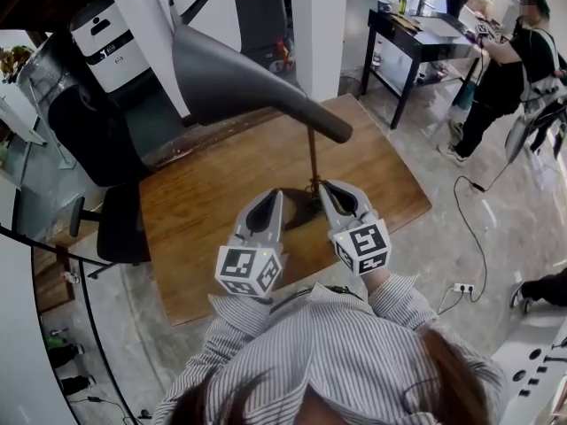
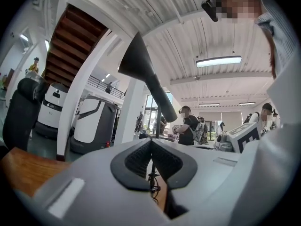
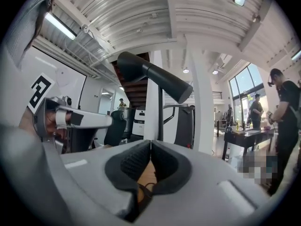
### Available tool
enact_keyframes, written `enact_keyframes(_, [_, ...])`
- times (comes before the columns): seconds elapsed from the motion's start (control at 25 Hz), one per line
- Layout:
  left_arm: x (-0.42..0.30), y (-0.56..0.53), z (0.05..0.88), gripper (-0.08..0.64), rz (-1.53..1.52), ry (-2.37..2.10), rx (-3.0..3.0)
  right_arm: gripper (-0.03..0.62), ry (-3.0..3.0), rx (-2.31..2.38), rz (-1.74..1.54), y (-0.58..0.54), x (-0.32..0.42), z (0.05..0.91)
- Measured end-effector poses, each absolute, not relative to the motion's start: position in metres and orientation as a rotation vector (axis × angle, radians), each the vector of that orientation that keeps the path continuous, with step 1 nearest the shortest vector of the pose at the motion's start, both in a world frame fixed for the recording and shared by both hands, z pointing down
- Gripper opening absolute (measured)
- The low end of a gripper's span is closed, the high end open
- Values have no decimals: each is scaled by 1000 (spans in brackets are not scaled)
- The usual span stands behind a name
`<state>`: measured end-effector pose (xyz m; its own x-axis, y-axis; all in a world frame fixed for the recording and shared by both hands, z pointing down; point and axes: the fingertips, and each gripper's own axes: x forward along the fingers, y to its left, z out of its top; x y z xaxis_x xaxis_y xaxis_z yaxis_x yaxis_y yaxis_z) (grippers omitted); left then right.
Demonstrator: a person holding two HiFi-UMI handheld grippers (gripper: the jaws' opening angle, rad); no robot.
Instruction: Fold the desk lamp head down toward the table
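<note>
The desk lamp stands on the wooden table. Its grey cone head is raised above a thin brass stem and a dark round base. My left gripper and right gripper hover side by side just short of the base, both shut and empty. In the left gripper view the shut jaws point at the stem, with the lamp head overhead. In the right gripper view the jaws meet below the lamp head.
A black office chair sits against the table's left side. White machines stand behind it. At the back right is a black desk with people beside it. A cable and power strip lie on the floor.
</note>
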<state>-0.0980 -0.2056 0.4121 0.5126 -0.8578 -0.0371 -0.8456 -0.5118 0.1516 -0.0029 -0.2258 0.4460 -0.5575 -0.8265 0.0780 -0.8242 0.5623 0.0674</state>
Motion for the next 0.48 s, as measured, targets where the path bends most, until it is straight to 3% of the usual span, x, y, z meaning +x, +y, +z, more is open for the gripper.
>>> enact_keyframes(0.28, [-112, -224, 375, 12, -141, -1579, 2711, 44, -2661, 1355, -54, -256, -10, 447])
enact_keyframes(0.48, [-134, -230, 344, 81, -88, -1680, 2755, 57, -2642, 1300, -77, -272, -15, 452])
